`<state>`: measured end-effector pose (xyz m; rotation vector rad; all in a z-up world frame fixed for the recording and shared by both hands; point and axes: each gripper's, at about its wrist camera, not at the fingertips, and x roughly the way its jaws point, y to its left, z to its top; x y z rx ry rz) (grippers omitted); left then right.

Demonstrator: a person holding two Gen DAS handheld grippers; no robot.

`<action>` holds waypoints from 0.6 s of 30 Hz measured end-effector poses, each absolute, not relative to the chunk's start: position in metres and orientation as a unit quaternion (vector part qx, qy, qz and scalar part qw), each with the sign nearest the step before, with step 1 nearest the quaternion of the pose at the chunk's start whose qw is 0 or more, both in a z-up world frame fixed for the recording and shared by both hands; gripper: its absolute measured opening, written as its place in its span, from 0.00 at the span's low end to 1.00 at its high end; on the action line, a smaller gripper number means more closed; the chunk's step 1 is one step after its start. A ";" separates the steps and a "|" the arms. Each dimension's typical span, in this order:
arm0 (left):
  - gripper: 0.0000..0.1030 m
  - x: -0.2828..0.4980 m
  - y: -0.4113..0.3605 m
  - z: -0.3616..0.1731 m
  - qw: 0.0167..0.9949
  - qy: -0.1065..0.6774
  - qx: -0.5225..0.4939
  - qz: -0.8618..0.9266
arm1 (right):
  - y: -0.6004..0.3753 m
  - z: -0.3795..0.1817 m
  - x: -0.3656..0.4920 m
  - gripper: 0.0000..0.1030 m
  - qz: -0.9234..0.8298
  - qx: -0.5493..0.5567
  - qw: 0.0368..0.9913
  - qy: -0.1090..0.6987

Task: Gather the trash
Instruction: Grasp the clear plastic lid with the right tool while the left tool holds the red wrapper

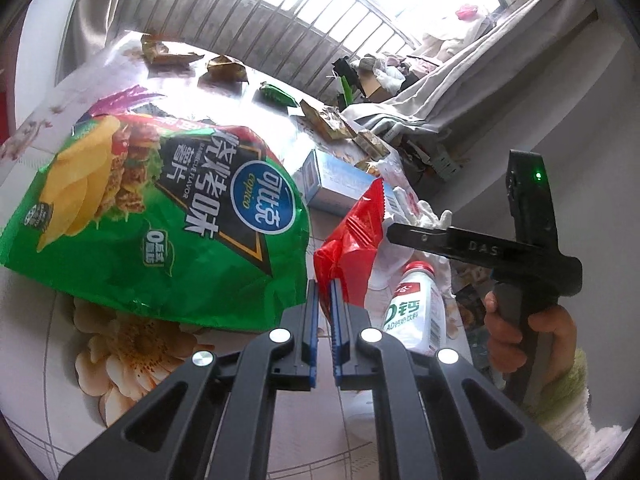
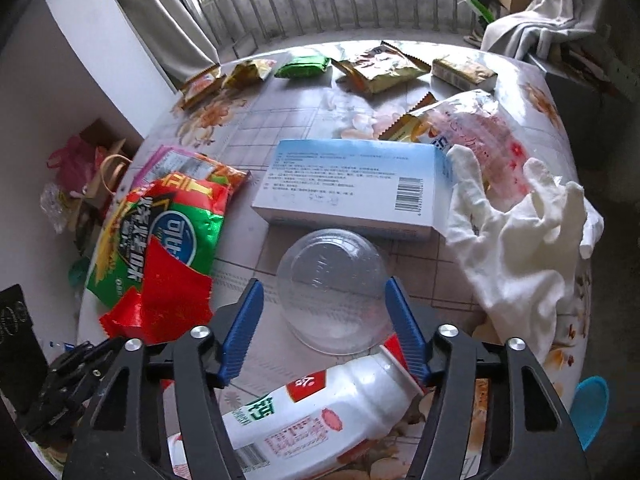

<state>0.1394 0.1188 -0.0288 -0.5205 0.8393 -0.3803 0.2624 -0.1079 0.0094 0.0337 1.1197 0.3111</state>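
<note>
Most trash still lay across the worktop: wrappers, a box, a bottle. The left tool was clenched, and the chip bag seemed to hang from it above the worktop. The right tool, angled steeply down, stood released astride a clear cup, pads not touching.

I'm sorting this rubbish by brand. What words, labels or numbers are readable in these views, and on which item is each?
"可比克", "copico", "烧烤味", "薯片", "BARBECUE FLAVOR": green chip bag, all rotated in the left wrist view.
"钙" and "AD钙奶饮料": white milk-drink bottle.
"D A S": black bar of the right gripper.
Blue-and-white carton: barcode and fine print, too small to read.
Far snack wrappers: blurred.
</note>
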 end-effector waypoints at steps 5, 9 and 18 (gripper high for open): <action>0.05 0.139 0.120 -0.027 0.868 0.396 -0.242 -0.177 | -0.109 0.010 0.262 0.49 0.146 0.017 0.840 0.522; 0.05 0.137 0.122 -0.024 0.871 0.391 -0.240 -0.173 | -0.111 0.014 0.259 0.48 0.152 0.026 0.846 0.511; 0.05 0.138 0.128 -0.019 0.877 0.381 -0.241 -0.168 | -0.116 0.027 0.254 0.47 0.160 0.044 0.853 0.494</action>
